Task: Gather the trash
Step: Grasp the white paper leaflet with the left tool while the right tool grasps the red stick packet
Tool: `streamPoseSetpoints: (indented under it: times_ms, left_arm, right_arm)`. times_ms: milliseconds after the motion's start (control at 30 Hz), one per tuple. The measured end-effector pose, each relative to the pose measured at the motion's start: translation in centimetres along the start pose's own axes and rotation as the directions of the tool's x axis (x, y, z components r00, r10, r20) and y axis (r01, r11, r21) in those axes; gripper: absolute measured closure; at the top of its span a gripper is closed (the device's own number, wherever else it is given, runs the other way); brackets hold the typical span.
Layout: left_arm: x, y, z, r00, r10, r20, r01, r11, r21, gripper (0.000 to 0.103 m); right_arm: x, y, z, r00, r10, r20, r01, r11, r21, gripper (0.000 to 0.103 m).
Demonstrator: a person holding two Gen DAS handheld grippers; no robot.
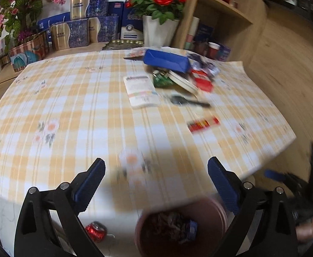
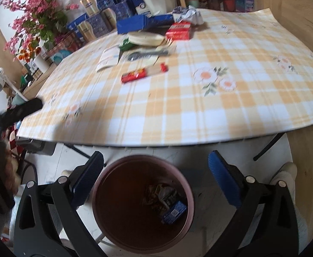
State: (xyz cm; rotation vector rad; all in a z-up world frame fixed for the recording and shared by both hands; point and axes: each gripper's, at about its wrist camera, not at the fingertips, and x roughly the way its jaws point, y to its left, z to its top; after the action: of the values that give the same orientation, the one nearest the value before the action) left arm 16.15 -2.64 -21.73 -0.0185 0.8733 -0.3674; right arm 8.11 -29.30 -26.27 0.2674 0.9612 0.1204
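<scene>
Jaws of both grippers, left and right, are spread wide and hold nothing; bin lies below the right pair.

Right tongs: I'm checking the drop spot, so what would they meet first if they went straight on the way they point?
Most likely the trash bin: the open, empty right tongs frame its mouth directly ahead, below the table edge. Depth is unclear, but nothing shows between them and the rim.
</scene>
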Motion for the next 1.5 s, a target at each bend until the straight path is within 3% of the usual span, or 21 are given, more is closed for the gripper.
streamPoseSetpoints:
  times_ms: [167,367,567,767,800,867,900,1167,1233,1333,1500]
  left_arm:
    - [5.8,0.7,5.4,0.998,0.04,-0.038,-0.04,0.999,-0.025,0.009]
    - [11.9,0.6,9.4,0.992,0.087,-0.086,-0.09,0.995,-0.029,0.009]
    - [15.6,0.2,11.3,0.982,0.151,-0.115,-0.15,0.989,0.016,0.009]
    - [17.9,1.5,11.9,0.97,0.186,-0.154,-0.189,0.982,-0.004,0.009]
    - [18.1,1.6,12.0,0.969,0.189,-0.159,-0.192,0.981,-0.004,0.011]
    - [18.4,2.0,11.9,0.969,0.178,-0.173,-0.18,0.984,0.006,0.033]
    - [18.1,1.9,11.9,0.97,0.181,-0.162,-0.18,0.983,0.023,0.049]
    - [14.5,2.4,9.9,0.985,0.086,-0.153,-0.079,0.996,0.053,0.067]
    - [13.4,2.8,9.0,0.987,0.062,-0.15,-0.057,0.998,0.037,0.094]
    - [12.2,3.4,7.6,0.988,0.039,-0.151,-0.038,0.999,0.012,0.094]
    - [10.2,4.3,5.4,0.99,-0.032,-0.137,0.025,0.999,-0.047,0.094]
  right_arm:
    - [0.3,-1.0,1.7,1.0,-0.007,0.021,0.006,1.0,0.013,0.006]
    - [1.4,-2.7,3.2,1.0,-0.022,0.012,0.021,0.999,0.031,0.006]
    - [2.5,-4.3,4.8,0.999,-0.035,0.013,0.034,0.998,0.049,0.006]
    - [3.7,-4.5,6.1,0.999,-0.034,0.012,0.034,0.998,0.049,0.006]
    - [3.9,-4.3,6.4,0.999,-0.032,0.011,0.032,0.999,0.044,0.006]
    - [4.2,-4.0,6.7,0.999,-0.031,0.009,0.031,0.999,0.03,0.006]
    - [4.4,-3.7,6.9,0.999,-0.031,0.007,0.031,0.999,0.021,0.006]
    - [7.3,-0.1,8.8,1.0,-0.016,-0.025,0.013,0.996,-0.086,0.006]
    - [8.4,1.1,9.3,0.999,-0.006,-0.041,0.001,0.995,-0.098,0.006]
    - [9.8,2.9,10.2,0.999,0.0,-0.055,-0.006,0.994,-0.11,0.006]
    - [11.9,4.8,11.1,0.995,-0.075,-0.064,0.065,0.988,-0.137,0.005]
